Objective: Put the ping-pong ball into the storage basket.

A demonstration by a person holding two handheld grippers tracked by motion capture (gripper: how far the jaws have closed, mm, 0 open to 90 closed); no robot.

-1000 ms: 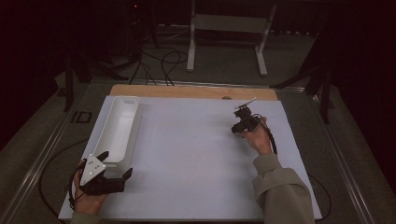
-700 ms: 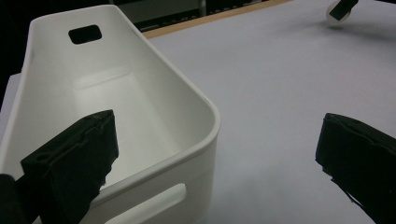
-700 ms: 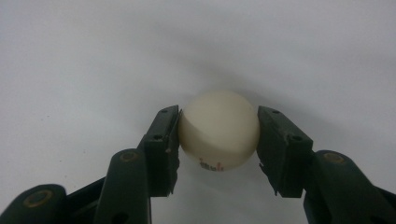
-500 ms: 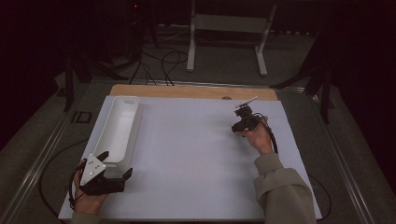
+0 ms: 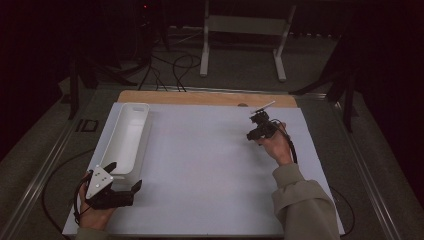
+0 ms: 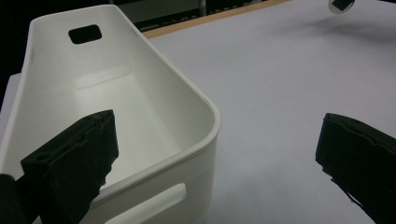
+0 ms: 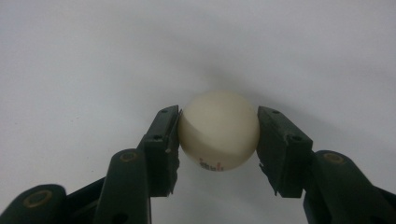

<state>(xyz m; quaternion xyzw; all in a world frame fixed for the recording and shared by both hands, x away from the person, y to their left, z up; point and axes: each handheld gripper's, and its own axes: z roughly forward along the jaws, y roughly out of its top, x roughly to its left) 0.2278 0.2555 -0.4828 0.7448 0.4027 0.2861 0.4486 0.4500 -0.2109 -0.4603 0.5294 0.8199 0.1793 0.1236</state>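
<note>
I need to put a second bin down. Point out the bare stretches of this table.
The widest free patch is the white sheet between the white bin and the right gripper, which is shut on a ball. The near edge between both hands is bare too. It is crowded only at the bin's near end, beside the open left gripper.

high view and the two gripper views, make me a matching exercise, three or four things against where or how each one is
Things:
1. ball
2. white bin
3. left gripper
4. wooden strip

States:
A. along the table's far edge
B. jaws wide apart, one over the bin's near corner
C. clamped in the right gripper
D. lying lengthwise at the table's left side, empty

Pairs: 1-C, 2-D, 3-B, 4-A
</note>
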